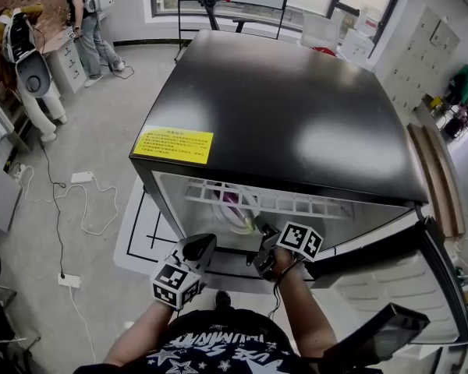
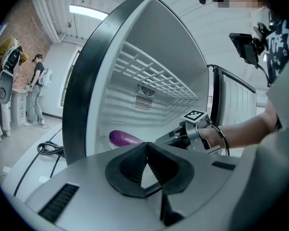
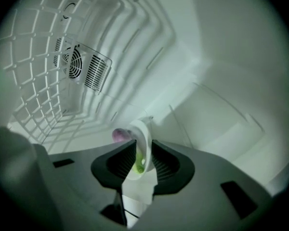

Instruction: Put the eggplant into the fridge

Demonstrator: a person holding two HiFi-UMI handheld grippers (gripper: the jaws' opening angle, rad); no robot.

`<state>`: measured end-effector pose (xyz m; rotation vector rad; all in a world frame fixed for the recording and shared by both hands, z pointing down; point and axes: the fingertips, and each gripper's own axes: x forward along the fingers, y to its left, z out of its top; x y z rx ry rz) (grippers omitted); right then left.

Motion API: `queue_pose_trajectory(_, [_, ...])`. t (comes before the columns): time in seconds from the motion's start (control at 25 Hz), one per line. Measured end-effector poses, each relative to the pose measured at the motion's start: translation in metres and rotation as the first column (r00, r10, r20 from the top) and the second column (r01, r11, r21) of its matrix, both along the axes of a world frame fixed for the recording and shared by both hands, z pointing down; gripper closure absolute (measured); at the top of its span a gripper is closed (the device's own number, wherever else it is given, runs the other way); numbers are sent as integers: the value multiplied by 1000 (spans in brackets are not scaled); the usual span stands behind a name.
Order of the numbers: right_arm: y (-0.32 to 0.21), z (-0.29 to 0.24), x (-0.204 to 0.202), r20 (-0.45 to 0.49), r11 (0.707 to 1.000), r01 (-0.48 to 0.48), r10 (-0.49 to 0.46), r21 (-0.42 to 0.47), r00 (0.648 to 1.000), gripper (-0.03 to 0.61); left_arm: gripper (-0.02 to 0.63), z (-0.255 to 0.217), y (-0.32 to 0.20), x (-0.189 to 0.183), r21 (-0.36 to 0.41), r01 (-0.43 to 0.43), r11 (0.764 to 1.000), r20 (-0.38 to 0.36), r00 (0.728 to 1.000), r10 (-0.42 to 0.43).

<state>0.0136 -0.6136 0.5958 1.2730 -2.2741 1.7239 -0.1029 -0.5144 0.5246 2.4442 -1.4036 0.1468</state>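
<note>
Purple eggplant (image 2: 125, 138) inside open fridge (image 2: 88, 88)

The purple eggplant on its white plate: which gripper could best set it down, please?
Right: the right gripper is inside the black-topped fridge, shut on the white plate; the left gripper is shut, outside.

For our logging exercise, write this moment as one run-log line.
right gripper: shut on plate rim, inside fridge | eggplant: on plate | left gripper: shut, empty, outside fridge
</note>
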Motion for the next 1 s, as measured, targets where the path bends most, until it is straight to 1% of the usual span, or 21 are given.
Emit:
queue_pose_trajectory(0.16, [3, 0, 7, -25, 999, -35, 35, 7, 999, 495, 604, -1, 3, -4, 2, -2, 1000, 2, 1000, 2])
queue_pose_trajectory(0.28, [7, 1, 14, -23, 999, -53, 53, 10, 998, 495, 604, -1, 6, -5, 1, -6, 1000, 0, 1000, 6])
queue_pose_trajectory(0.4, [13, -1, 18, -4, 997, -74, 74, 20, 997, 495, 604, -3, 10, -4, 7, -11, 1000, 1, 1000, 11])
queue_pose_trajectory(0.56, [26, -10, 16, 25, 996, -75, 74, 45, 997, 496, 604, -4, 21, -5, -6, -26, 1000, 6, 1000, 26])
queue_pose_trajectory(0.68, [39, -18, 12, 55, 995, -82, 78, 65, 995, 497, 604, -9, 29, -8, 7, -19, 1000, -1, 1000, 19])
queue_pose_trajectory(0.88, [70, -31, 2, 112, 993, -79, 69, 91, 991, 497, 604, -12, 51, -16, 13, -14, 1000, 4, 1000, 14])
queue_pose_trajectory(1.0, [94, -37, -5, 125, 992, -65, 51, 109, 991, 497, 604, -11, 69, -20, 8, -13, 1000, 7, 1000, 13])
